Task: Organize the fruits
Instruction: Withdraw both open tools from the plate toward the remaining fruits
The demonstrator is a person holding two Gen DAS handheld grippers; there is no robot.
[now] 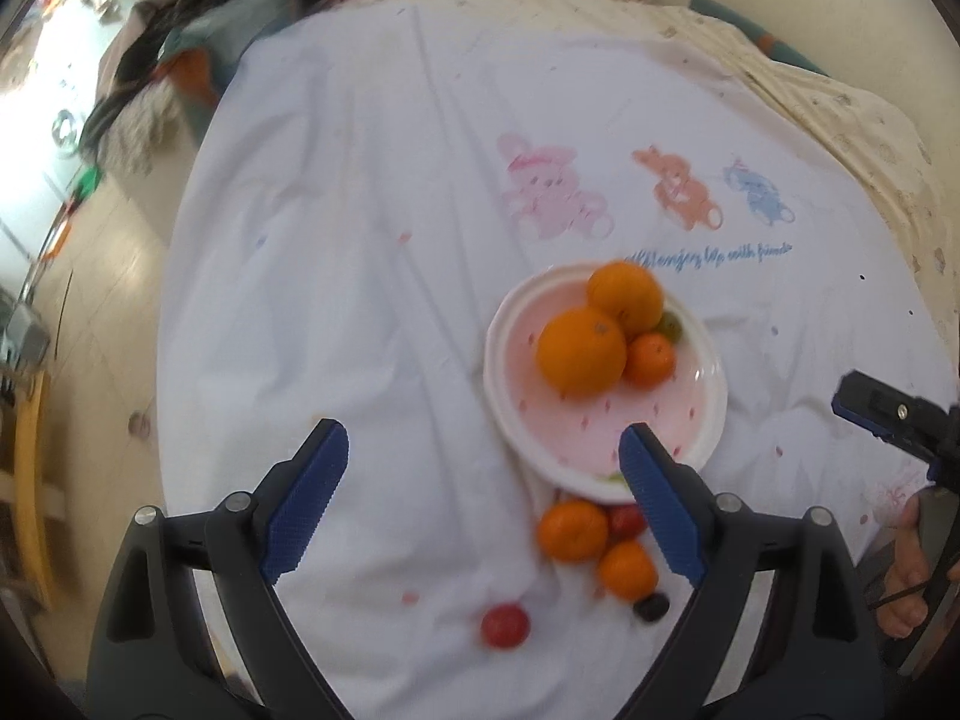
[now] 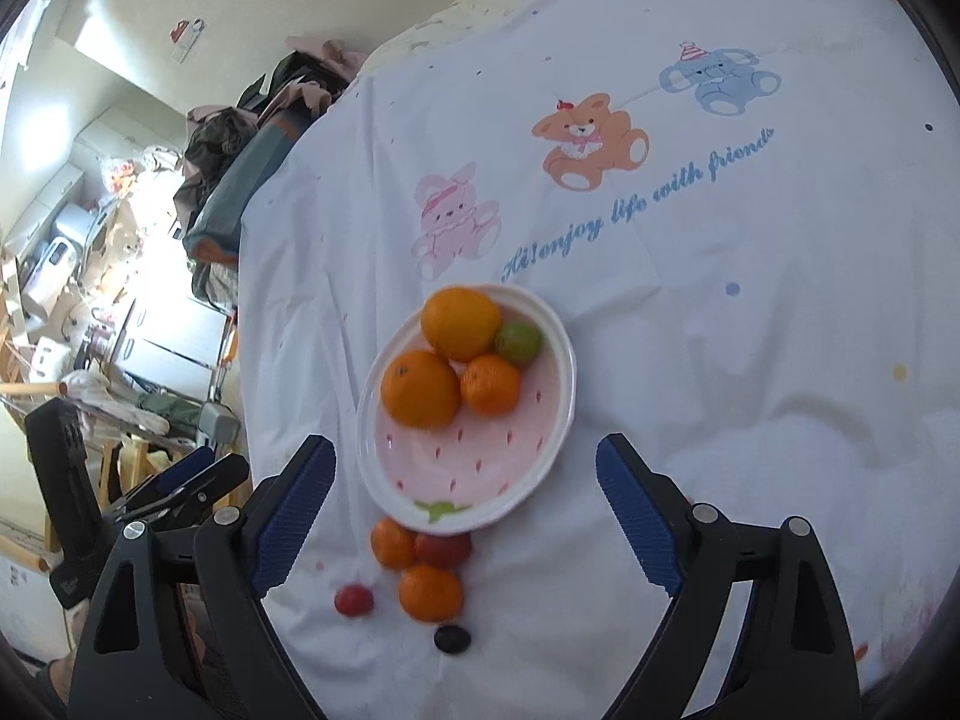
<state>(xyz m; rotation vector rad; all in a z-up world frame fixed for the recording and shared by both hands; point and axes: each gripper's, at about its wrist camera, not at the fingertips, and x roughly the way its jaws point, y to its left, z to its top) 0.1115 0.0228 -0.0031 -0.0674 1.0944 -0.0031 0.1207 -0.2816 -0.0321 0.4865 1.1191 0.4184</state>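
Note:
A pink strawberry-pattern plate [image 1: 690,420] [image 2: 480,468] sits on the white cloth. It holds two large oranges [image 1: 581,349] [image 2: 420,387], a small mandarin [image 1: 651,360] [image 2: 491,384] and a green fruit [image 1: 671,325] [image 2: 518,343]. In front of the plate lie two mandarins [image 1: 573,529] [image 2: 431,593], a red fruit [image 1: 625,521] [image 2: 443,549], a small red tomato [image 1: 505,625] [image 2: 354,600] and a dark plum [image 1: 651,607] [image 2: 452,639]. My left gripper [image 1: 483,489] is open and empty above the loose fruit. My right gripper [image 2: 465,516] is open and empty over the plate's near rim.
The white cloth [image 1: 372,240] [image 2: 750,300] with printed animals and blue lettering covers a round table. A pile of clothes [image 1: 198,42] [image 2: 252,138] lies beyond its far left edge. The right gripper shows at the right edge of the left view [image 1: 900,420].

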